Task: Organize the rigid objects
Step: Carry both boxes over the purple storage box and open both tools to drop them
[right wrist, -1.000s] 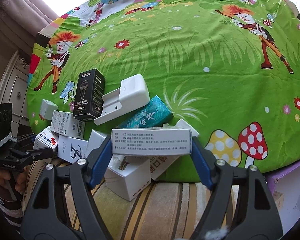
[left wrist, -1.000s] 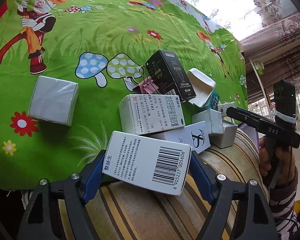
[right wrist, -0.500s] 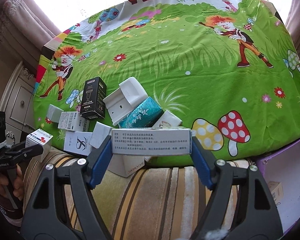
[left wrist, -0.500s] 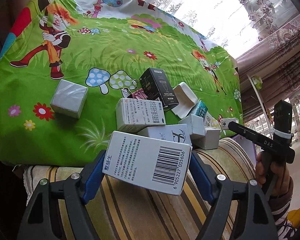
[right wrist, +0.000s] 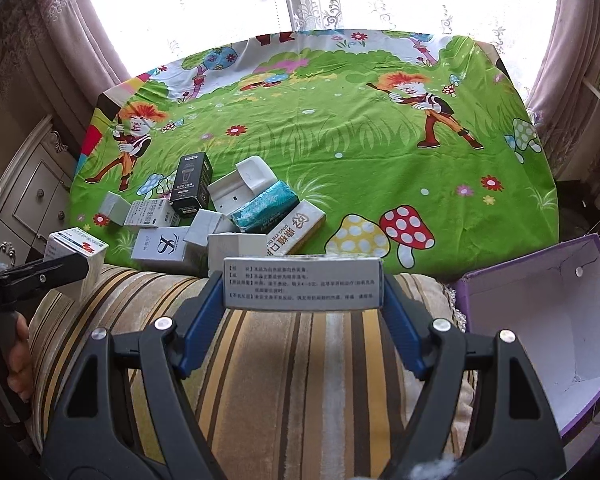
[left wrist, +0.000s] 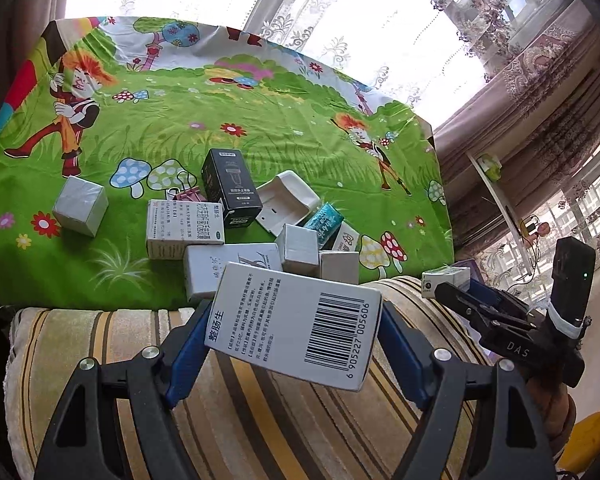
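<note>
blue pads of the left gripper point(left wrist: 294, 344) clamp a white cardboard box with a black barcode point(left wrist: 296, 320), held tilted above a striped brown-and-yellow cushion point(left wrist: 100, 344). the right gripper point(right wrist: 302, 304) pinches a long white carton with grey printed text point(right wrist: 302, 283) level over the same cushion. other small boxes lie heaped on the green cartoon-print sheet point(right wrist: 360, 152) just beyond. an open purple cardboard box point(right wrist: 540, 320) sits to the right, beside the cushion.

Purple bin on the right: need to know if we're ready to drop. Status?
Left hand-held gripper shut on barcode box. Right hand-held gripper shut on white carton. Purple bin open, looks empty. Nothing blocking.
</note>
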Demonstrator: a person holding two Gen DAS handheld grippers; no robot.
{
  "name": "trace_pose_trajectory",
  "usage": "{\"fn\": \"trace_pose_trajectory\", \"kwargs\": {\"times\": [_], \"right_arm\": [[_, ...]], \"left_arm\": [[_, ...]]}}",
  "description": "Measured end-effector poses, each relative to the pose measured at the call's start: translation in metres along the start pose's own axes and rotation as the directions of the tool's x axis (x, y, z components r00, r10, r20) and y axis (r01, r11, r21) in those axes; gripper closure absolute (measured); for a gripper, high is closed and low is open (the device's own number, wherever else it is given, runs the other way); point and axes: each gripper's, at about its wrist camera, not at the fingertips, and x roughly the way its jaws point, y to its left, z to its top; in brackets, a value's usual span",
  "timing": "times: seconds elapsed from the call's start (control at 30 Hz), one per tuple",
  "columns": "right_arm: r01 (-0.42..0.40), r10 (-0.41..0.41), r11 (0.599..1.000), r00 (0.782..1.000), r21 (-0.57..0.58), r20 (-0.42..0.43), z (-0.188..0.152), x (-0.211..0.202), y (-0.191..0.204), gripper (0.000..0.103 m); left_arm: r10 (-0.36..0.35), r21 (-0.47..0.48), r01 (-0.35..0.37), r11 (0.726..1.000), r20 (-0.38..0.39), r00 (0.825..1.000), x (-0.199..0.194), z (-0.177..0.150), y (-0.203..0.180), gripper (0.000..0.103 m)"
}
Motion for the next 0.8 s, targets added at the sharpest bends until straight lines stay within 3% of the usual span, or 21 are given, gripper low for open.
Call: {"fn": "trace_pose_trajectory", "kwargs": {"times": [0.43, 0.8], "right_arm": [[0.048, -0.049, 0.998, 0.998, 0.030, 0.039, -0.029, -0.032, -0.025, 0.025], [0.117, -0.125, 0.986, 0.990, 0.120, 0.060, -0.045, -0.061, -0.074, 0.025]], "left_arm": [[-0.076, 0.049, 0.077, 0.996, -0.029, 0.997, 0.022, -0.008, -0.063, 0.023], [-0.147, 0.116, 0.157, 0.981, -0.091, 0.985, 0.051, -0.012, -0.123, 0.023]]}}
